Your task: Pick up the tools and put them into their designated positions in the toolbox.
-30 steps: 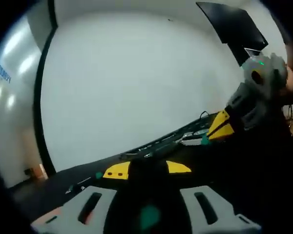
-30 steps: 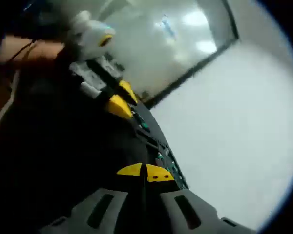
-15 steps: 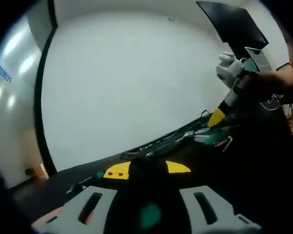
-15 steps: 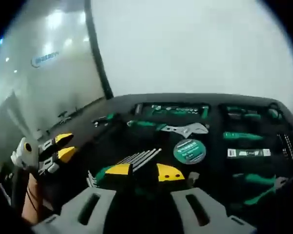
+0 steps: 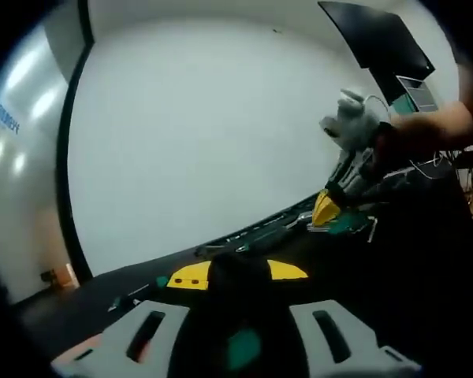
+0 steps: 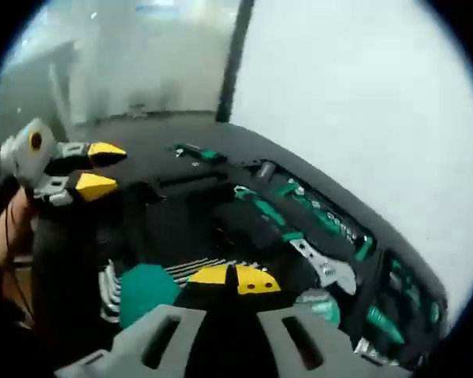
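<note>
Claw point(image 6: 232, 277) on right, jaws together, reaches over toolbox point(image 6: 221, 213).

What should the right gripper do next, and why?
Probably open the right gripper and ease it toward the hex key set. Its jaws look shut with nothing between them, and that set lies just beside its tips.

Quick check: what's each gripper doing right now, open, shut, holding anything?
Left gripper: jaws open, a gap between the yellow tips, holding nothing.
Right gripper: yellow tips together, shut; nothing seen between them, just above the hex key set.
</note>
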`<state>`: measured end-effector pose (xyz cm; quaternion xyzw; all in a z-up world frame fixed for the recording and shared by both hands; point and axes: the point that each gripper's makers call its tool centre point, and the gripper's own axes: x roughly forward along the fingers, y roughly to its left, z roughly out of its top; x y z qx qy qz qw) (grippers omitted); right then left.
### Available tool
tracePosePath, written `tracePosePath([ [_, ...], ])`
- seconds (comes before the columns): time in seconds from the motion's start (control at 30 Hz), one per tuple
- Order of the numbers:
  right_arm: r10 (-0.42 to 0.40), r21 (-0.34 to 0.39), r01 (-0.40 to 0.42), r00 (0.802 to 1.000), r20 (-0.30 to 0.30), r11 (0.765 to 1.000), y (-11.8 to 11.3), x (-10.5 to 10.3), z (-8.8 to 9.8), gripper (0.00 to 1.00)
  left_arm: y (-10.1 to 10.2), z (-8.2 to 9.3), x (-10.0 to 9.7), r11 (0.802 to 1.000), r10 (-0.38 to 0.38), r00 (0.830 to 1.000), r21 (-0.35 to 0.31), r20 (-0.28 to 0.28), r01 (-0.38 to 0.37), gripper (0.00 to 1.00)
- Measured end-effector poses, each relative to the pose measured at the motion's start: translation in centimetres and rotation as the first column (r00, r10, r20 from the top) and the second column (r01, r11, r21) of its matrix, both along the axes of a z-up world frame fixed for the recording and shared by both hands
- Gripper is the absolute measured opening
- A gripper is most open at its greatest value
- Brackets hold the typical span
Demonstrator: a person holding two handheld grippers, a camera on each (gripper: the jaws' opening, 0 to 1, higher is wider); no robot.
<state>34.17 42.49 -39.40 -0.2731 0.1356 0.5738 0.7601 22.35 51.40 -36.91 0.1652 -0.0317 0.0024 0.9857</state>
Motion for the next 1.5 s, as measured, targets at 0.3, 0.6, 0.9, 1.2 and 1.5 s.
tracePosePath([
  [0.3,-0.183,0.151,0.296,0.843,-0.505,0.943,-2.9,0.1,2.0,0.11,0.1,0.0,0.0,1.0,0.0,1.0,-0.003,-0.001,0.0,0.24],
  [0.6,-0.108,0.279,0.211,0.933,-0.344,0.937,-4.6,-4.2,3.6,0.16,0.1,-0.1,0.1,1.0,0.003,1.0,-0.007,-0.002,-0.003,0.24],
  [0.9,-0.17,0.205,0.172,0.985,-0.025,0.964,-6.0,-6.5,2.6,0.2,0.2,-0.1,0.1,1.0,0.008,1.0,-0.012,-0.005,-0.008,0.23],
  [1.2,-0.25,0.255,0.285,0.955,-0.161,0.924,-4.1,-6.8,0.6,0.26,0.3,-0.1,0.1,1.0,0.014,1.0,-0.013,-0.005,-0.014,0.23],
  [1.5,0.004,0.101,0.013,0.986,-0.166,0.995,-2.6,-5.0,0.8,0.11,0.3,-0.1,0.1,1.0,0.013,1.0,-0.018,-0.006,-0.013,0.23],
])
